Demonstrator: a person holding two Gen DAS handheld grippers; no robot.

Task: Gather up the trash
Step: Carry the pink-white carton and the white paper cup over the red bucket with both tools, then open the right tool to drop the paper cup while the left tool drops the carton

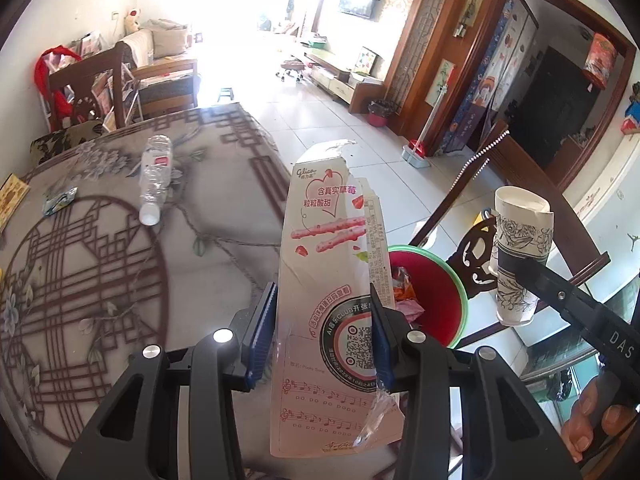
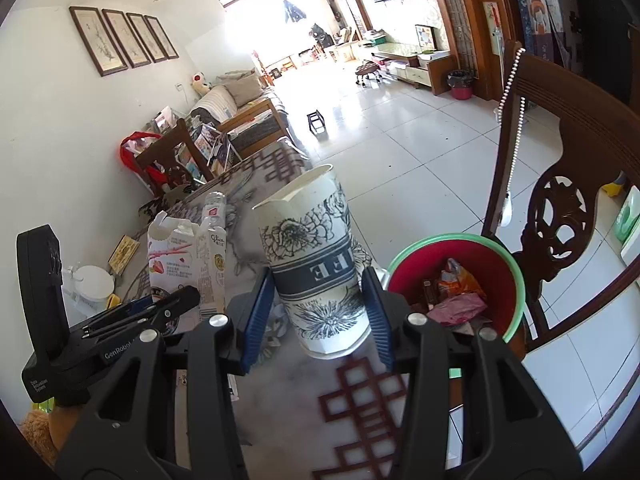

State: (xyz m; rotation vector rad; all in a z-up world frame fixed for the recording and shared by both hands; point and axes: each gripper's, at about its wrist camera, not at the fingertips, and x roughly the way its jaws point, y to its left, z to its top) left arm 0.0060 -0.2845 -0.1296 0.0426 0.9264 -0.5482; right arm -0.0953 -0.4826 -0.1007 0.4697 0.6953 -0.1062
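Observation:
My left gripper (image 1: 324,320) is shut on a torn pink snack box (image 1: 328,248) with strawberry sticks printed on it, held upright over the table's edge. My right gripper (image 2: 320,312) is shut on a flower-printed paper cup (image 2: 316,264), also upright. A red bin with a green rim (image 2: 496,248) stands just right of the table, with wrappers inside; in the left wrist view the red bin (image 1: 436,280) shows behind the box. The paper cup (image 1: 520,256) and the right gripper's finger appear at the right of the left wrist view. The snack box (image 2: 180,264) shows at the left of the right wrist view.
A crushed clear plastic bottle (image 1: 154,176) and a small green wrapper (image 1: 58,200) lie on the patterned tablecloth (image 1: 100,280). A carved wooden chair (image 2: 560,220) stands close behind the bin. White tiled floor stretches beyond, with another small bin (image 1: 378,112) by the far wall.

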